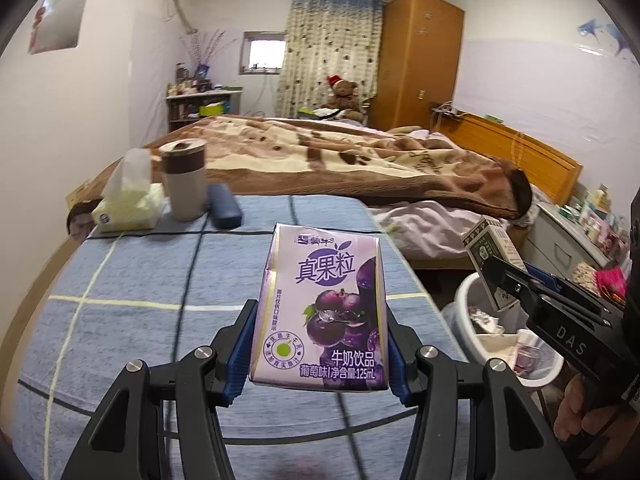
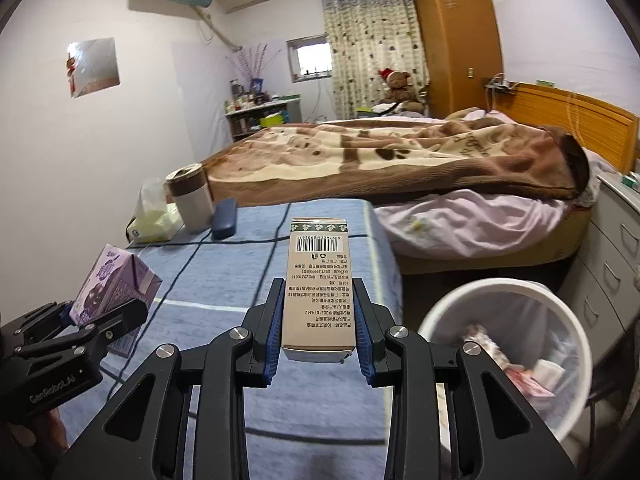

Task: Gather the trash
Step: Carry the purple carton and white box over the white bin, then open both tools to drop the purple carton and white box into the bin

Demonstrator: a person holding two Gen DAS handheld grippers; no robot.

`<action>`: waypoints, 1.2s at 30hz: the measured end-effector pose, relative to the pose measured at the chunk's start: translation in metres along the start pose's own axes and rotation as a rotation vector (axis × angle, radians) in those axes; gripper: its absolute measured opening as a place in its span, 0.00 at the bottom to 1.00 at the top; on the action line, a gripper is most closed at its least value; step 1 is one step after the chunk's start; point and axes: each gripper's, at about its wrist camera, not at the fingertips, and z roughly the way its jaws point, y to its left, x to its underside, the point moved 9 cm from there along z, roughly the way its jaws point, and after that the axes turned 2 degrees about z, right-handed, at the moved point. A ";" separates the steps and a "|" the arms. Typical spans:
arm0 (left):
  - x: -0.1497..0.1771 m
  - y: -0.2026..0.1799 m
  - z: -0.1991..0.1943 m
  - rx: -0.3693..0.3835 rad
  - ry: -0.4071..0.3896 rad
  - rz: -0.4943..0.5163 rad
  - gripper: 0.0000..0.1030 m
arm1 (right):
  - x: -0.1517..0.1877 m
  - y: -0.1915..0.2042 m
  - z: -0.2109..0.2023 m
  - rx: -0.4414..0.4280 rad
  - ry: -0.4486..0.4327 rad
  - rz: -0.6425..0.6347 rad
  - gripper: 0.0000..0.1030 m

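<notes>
Left gripper: it is clamping a purple grape milk-drink carton by its two side faces, low on the body, with the carton standing upright above the blue checked tablecloth
Right gripper: it is pinching a slim tan box with a barcode across its narrow width, near the bottom end, so most of the box is sticking out ahead of the pads
Where the trash is going: a white wastebasket is standing on the floor beside the table, between it and the bed, already lined and holding some wrappers
Step in hand: both hands seem to be carrying their pieces off the table toward the basket
Doing it well: bring the right gripper over the open mouth first since it is nearer, and let go only once the box is well inside the rim; the left carton should be following across the table edge without bumping the other gripper
Watch: the tall box, held low, may be tipping as it drops
</notes>
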 end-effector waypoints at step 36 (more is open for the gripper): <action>-0.001 -0.223 0.042 0.311 0.044 0.280 0.54 | 0.036 -0.154 -0.054 0.345 0.009 0.189 0.32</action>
